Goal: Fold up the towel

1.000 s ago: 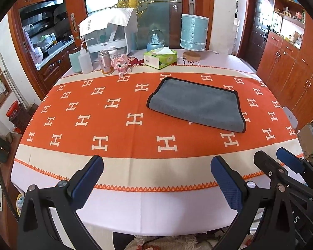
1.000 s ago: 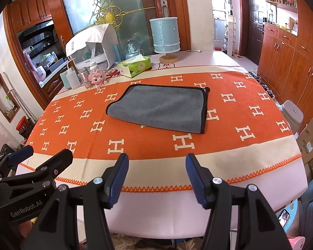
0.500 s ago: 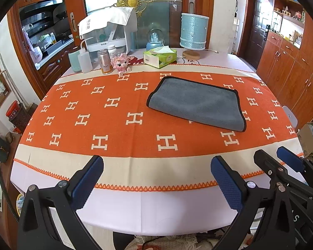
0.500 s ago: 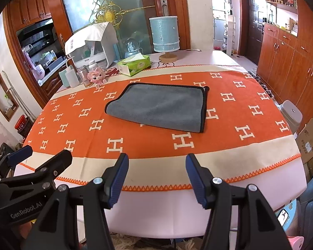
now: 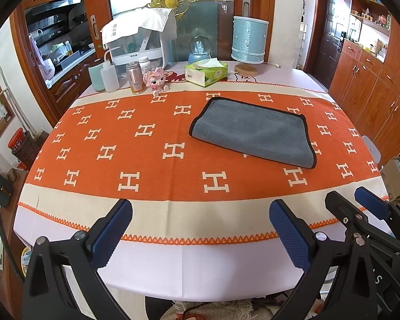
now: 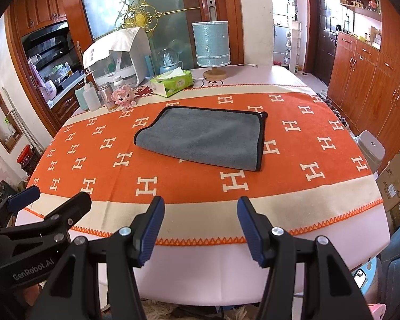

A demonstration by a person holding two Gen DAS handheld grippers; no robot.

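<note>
A grey towel with a black hem (image 5: 253,132) lies folded flat on the orange H-patterned cloth (image 5: 146,160) over the table; it also shows in the right wrist view (image 6: 208,137). My left gripper (image 5: 200,221) is open and empty above the table's near edge, well short of the towel. My right gripper (image 6: 200,221) is open and empty, also at the near edge, with the towel straight ahead. The right gripper shows at the right of the left wrist view (image 5: 360,208). The left gripper shows at the left of the right wrist view (image 6: 48,200).
At the table's far side stand a green tissue box (image 5: 206,72), a blue lamp (image 5: 249,44), a pink doll (image 5: 155,79), bottles (image 5: 109,76) and a covered white appliance (image 5: 138,40). Wooden cabinets (image 5: 373,85) line the right wall. A stool (image 6: 370,146) and cardboard boxes (image 6: 394,184) stand at the right.
Both grippers have drawn back slightly and risen a little; the towel looks marginally farther. Nothing on the table has moved.
</note>
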